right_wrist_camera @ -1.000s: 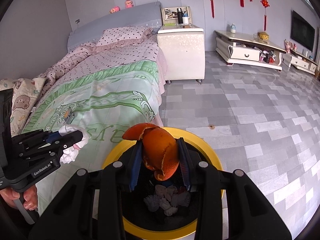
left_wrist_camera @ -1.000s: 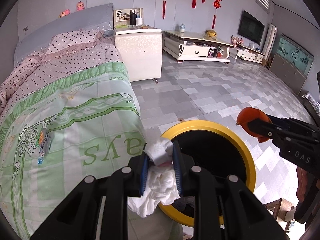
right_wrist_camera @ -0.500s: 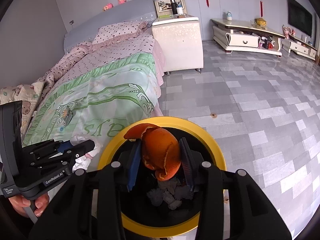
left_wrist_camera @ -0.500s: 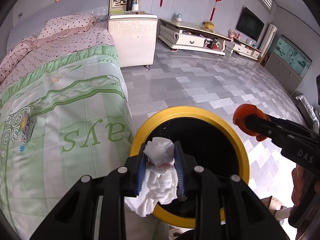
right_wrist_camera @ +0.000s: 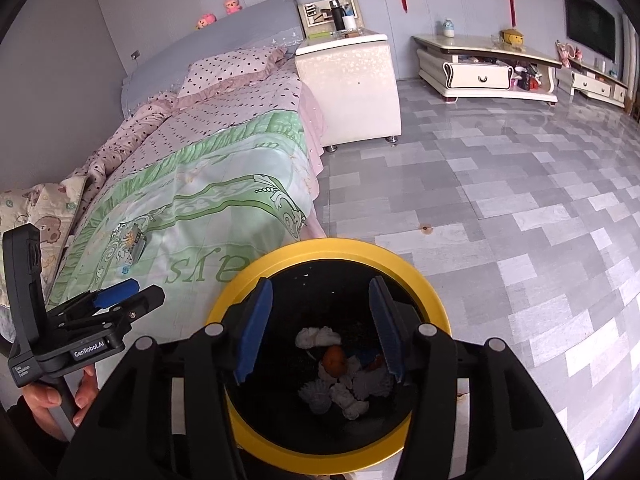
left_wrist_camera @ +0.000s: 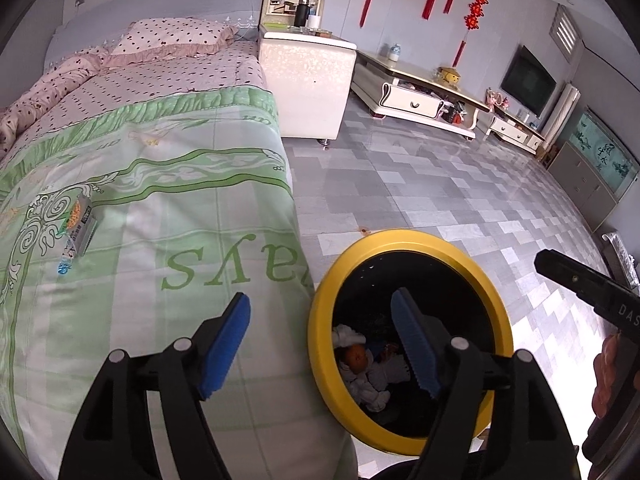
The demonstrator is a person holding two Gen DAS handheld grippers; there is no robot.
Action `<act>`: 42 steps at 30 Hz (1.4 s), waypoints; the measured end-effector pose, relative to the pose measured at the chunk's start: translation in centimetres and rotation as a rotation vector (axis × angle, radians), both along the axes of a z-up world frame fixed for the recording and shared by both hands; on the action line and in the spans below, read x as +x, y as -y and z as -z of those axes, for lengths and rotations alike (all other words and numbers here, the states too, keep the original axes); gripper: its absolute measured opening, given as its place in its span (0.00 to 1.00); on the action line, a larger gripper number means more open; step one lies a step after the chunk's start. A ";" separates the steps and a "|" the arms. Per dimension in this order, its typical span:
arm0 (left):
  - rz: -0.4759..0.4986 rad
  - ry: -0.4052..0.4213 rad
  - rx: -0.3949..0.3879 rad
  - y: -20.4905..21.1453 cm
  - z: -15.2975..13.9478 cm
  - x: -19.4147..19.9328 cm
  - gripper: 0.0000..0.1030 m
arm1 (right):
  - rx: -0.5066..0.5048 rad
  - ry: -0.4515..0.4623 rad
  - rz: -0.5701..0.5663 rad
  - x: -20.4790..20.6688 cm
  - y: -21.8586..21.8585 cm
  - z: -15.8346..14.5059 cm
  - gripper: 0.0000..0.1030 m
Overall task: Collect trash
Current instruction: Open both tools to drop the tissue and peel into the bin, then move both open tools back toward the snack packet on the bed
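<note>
Both the left gripper (left_wrist_camera: 320, 346) and right gripper (right_wrist_camera: 318, 326) have just been opening and stand apart and empty over the bin (right_wrist_camera: 280, 258), where tissues (right_wrist_camera: 352, 394) and orange peel (right_wrist_camera: 334, 360) already lie. Farther left on the bed (left_wrist_camera: 160, 200) lies a small packet (left_wrist_camera: 80, 222), probably light, crinkly and slippery; I would pinch it across its short sides.
</note>
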State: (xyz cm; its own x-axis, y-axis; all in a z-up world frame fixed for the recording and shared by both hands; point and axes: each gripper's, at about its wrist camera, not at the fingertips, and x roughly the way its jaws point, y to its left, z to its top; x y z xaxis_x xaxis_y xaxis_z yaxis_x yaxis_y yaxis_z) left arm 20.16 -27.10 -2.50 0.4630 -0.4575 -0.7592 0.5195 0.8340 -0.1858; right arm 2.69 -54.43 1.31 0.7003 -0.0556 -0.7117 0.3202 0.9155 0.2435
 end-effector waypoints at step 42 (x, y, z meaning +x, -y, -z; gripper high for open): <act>-0.405 -0.046 0.042 -25.5 8.8 18.8 0.68 | 0.422 -0.313 -0.502 40.9 -28.8 6.8 0.49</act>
State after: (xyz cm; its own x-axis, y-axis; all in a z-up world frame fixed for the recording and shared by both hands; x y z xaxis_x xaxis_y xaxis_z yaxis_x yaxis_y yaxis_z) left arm 38.96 -1.60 -11.33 0.5644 -0.2135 -0.7974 0.1398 0.9768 -0.1625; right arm 43.62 -25.62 -5.48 0.3291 0.5425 -0.7729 -0.0015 0.8188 0.5741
